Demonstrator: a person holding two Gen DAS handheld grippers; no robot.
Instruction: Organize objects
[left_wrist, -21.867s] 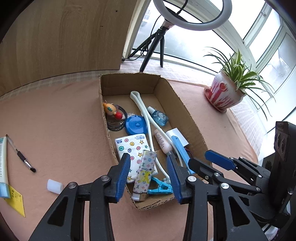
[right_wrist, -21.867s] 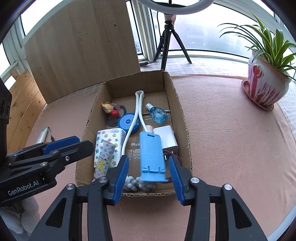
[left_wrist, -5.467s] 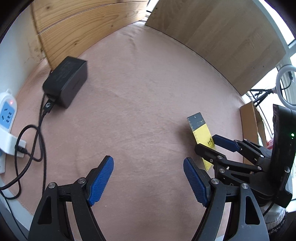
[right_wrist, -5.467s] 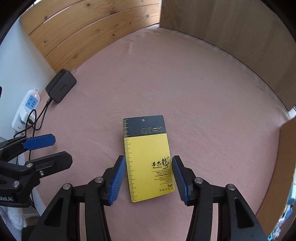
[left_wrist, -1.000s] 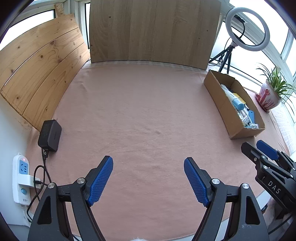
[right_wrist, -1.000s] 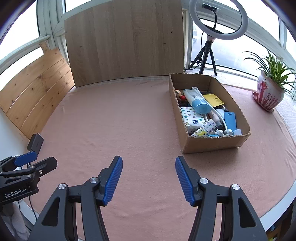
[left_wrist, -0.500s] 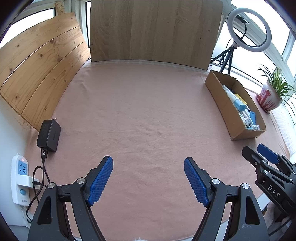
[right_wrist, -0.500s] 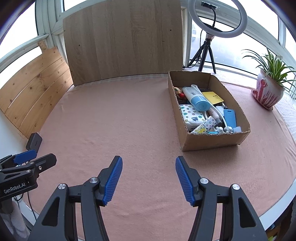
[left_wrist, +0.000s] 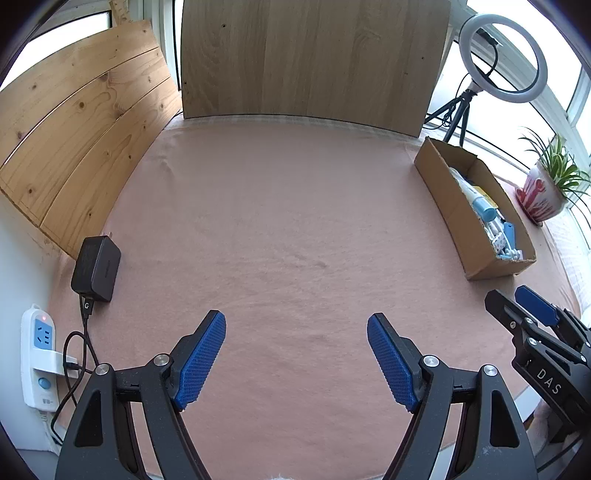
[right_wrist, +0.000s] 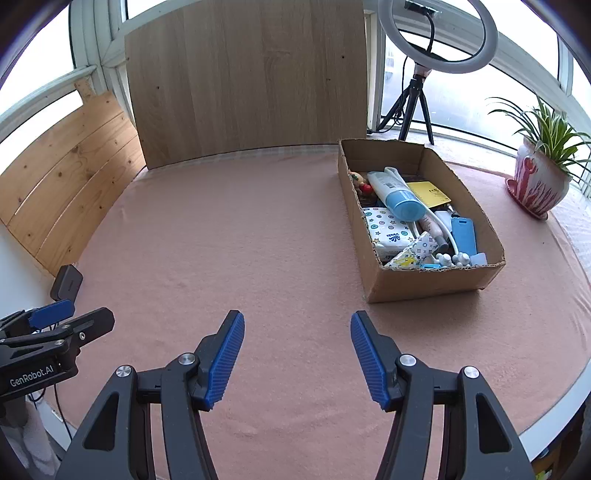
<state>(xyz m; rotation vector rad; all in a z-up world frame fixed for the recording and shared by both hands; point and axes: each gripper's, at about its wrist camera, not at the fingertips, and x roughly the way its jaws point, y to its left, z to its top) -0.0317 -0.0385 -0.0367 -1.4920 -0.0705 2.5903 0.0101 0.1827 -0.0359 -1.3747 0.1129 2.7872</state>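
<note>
Both hand-held grippers (left_wrist: 296, 354) (right_wrist: 297, 356) wide open, empty, cardboard box (right_wrist: 436, 282) well ahead, rightward.

Both views are bright with soft daylight from the windows (right_wrist: 461, 92) at the back and right, whose panes are blown out to near white. The cardboard box (right_wrist: 424, 282) casts only a faint shadow on the worktop (right_wrist: 258, 240). Focus is sharp, but fisheye bending curves straight edges and the corners fall to black.
</note>
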